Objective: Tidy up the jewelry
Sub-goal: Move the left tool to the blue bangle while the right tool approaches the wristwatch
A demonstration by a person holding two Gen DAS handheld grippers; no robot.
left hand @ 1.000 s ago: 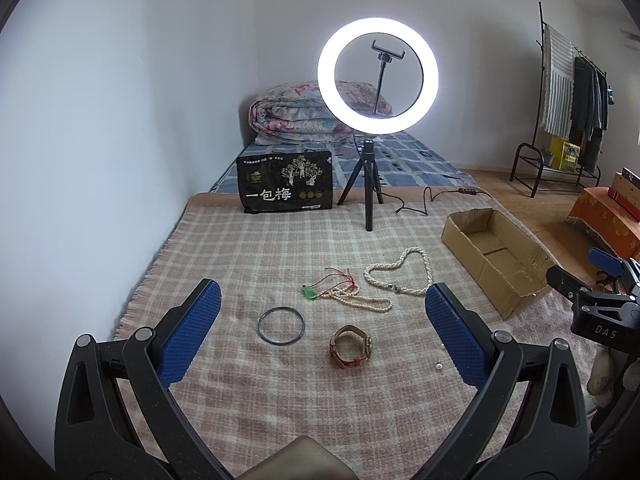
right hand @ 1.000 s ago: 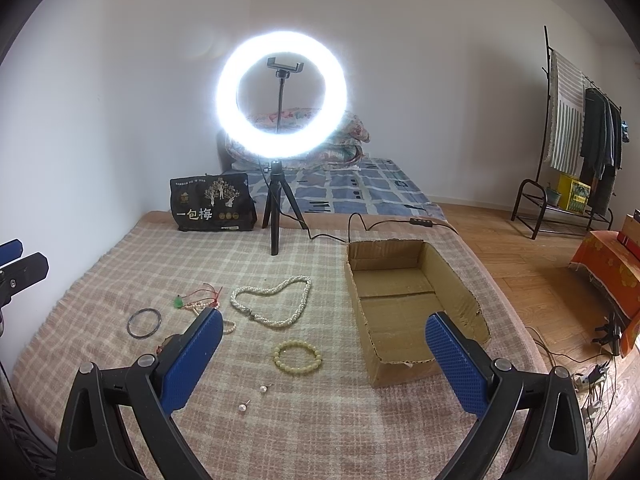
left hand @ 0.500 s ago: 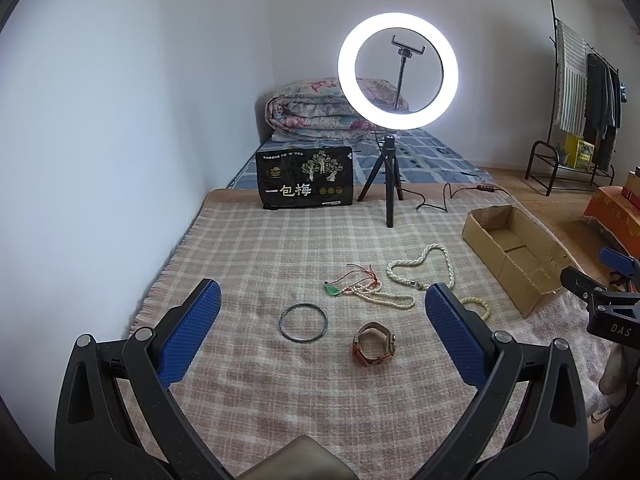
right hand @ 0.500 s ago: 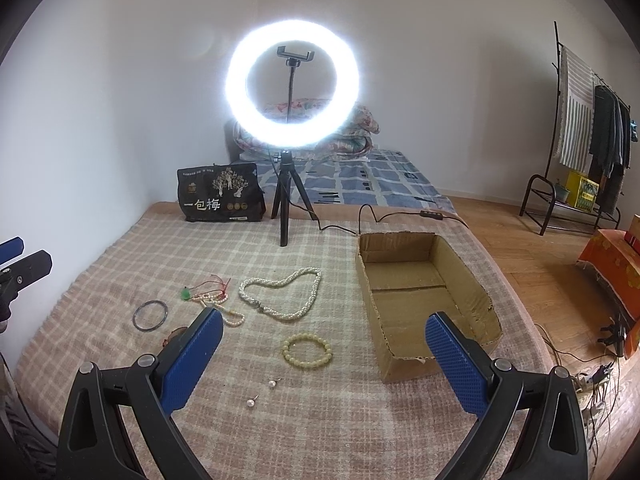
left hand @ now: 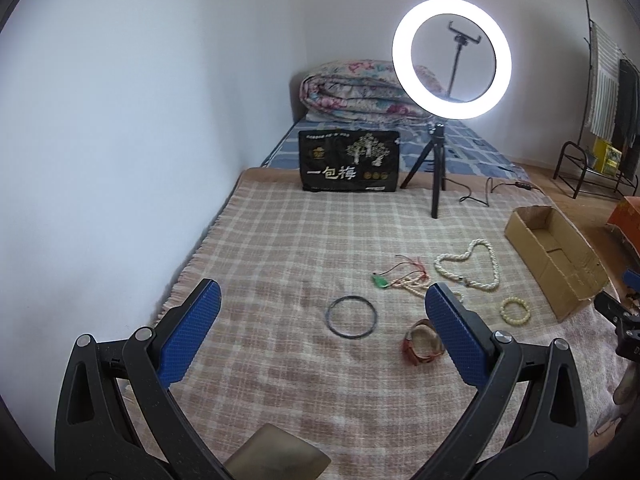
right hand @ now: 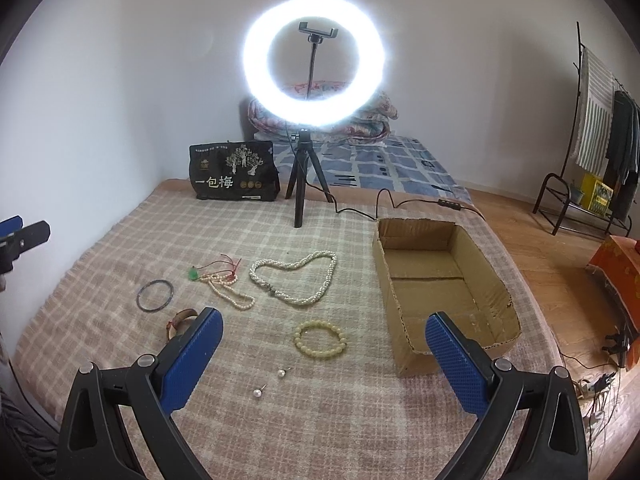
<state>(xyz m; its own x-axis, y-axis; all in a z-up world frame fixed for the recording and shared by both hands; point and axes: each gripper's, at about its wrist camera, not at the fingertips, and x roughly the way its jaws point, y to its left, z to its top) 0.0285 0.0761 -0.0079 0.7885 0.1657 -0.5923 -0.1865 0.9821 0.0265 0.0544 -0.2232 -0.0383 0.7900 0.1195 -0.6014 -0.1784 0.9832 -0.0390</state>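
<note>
White walls [right hand: 120,80]; lit ring light [right hand: 314,60] on tripod; clothes rack [right hand: 592,128]; wooden floor [right hand: 560,280]

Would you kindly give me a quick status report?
Left gripper and right gripper open, empty. Jewelry untouched on blanket: pearl necklace, beaded bracelet. Cardboard box empty, unobstructed.

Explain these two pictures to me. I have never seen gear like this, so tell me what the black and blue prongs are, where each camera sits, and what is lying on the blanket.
Each picture comes from a fisheye camera mounted on a tool a person holds, looking forward along its two blue-padded prongs. One shows the left hand-held gripper, the other the right hand-held gripper. Both are open and hold nothing.

On the checked blanket lie a dark bangle, a reddish watch, a green pendant on red cord, a pearl necklace, a yellowish bead bracelet and two pearl earrings. To the right sits an open cardboard box; behind stand a ring light and a black bag.
</note>
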